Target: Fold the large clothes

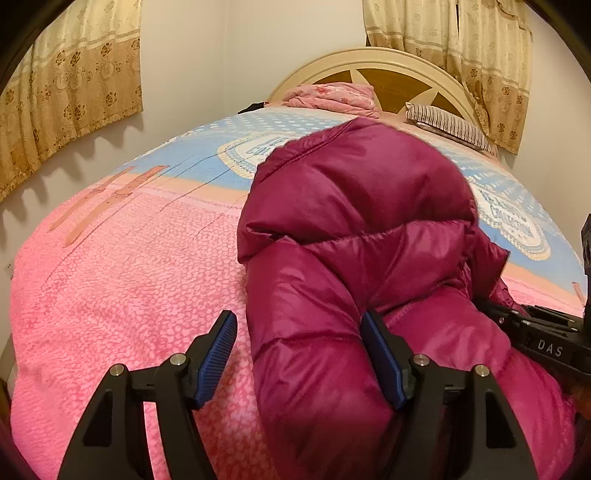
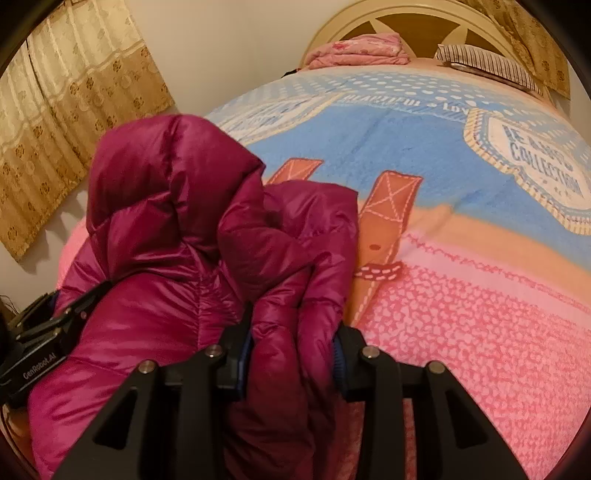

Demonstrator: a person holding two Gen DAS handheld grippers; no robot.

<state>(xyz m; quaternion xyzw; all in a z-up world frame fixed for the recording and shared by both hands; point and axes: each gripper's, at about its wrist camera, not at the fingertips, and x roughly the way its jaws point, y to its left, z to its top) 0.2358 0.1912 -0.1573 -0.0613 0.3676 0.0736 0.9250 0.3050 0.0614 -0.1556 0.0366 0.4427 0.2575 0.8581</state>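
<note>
Magenta down jacket (image 1: 354,206) lies bunched on the pink and blue bedspread (image 1: 122,280), near the foot of the bed and well short of the striped pillow (image 1: 447,123) by the headboard (image 2: 399,18). Its puffy bulk stands up in a mound, not flat, so the fold looks unfinished. Left tool (image 1: 299,356) is spread wide: one blue pad (image 1: 218,360) hangs over bare bedspread, the other touches the jacket's side, so it grips nothing, probably letting go of that edge. Right tool (image 2: 291,354) has a thick roll of jacket between its pads; whether they press on it is unclear, likely a loosening hold to set the folded part down
</note>
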